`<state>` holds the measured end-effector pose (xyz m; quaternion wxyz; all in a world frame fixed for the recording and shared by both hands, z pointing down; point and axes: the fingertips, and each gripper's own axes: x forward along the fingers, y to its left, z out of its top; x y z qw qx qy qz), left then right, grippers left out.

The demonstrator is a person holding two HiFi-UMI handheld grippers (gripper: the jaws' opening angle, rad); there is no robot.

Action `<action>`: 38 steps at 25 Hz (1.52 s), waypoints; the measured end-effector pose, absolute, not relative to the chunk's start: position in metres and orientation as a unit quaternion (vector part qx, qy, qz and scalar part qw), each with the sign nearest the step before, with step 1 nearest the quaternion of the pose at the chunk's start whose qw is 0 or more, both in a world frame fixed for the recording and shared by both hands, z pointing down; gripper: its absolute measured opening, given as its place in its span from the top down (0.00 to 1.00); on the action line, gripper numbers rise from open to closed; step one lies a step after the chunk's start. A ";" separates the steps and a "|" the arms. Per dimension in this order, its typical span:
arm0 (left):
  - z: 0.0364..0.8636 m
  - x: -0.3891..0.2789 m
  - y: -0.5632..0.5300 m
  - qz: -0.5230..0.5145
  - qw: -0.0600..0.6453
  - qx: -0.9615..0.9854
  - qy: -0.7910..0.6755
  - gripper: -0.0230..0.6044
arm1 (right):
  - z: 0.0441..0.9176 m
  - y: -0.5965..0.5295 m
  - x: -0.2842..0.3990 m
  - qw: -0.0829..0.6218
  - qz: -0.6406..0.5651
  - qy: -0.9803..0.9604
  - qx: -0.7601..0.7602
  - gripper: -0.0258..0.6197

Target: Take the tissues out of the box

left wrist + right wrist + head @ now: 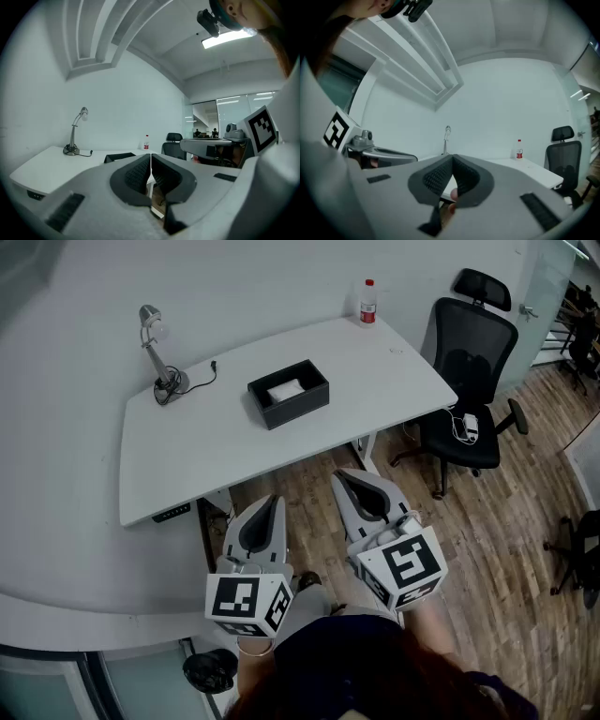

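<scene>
Only head view shows tissues (284,389) in box (302,409) (left gripper (150,155), right gripper (452,159) closed).

Flat, cool office light falls evenly over the white desk (375,362), which shows bright but without hard glare; the black box (288,393) on it keeps its edges crisp. Only soft shadow gathers on the wooden floor (487,512) under the desk's near edge. In the left gripper view a ceiling panel (227,38) at upper right burns out to white, and strip lights mirror in the far glass partition (243,112). Both gripper views bend straight lines strongly, darken to black at the corners, and render the near foreground soft.
</scene>
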<state>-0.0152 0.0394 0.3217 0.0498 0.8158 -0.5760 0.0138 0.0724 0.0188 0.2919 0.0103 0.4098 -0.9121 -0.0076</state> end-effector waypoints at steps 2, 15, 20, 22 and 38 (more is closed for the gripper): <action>0.322 -0.012 0.042 0.015 0.050 0.816 -0.576 0.92 | 0.291 0.021 0.076 0.005 -0.004 -0.911 0.412 0.93; 0.317 -0.022 0.027 0.011 0.041 0.812 -0.582 0.92 | 0.293 0.005 0.063 0.004 0.005 -0.918 0.396 0.93; 0.315 -0.034 0.011 0.009 0.039 0.812 -0.582 0.92 | 0.292 -0.010 0.051 0.006 0.004 -0.920 0.392 0.93; 0.315 -0.038 0.004 0.009 0.040 0.813 -0.581 0.92 | 0.292 -0.018 0.047 0.010 -0.002 -0.919 0.395 0.93; 0.314 -0.074 -0.052 -0.003 0.043 0.825 -0.563 0.92 | 0.296 -0.072 0.012 0.029 -0.005 -0.911 0.412 0.93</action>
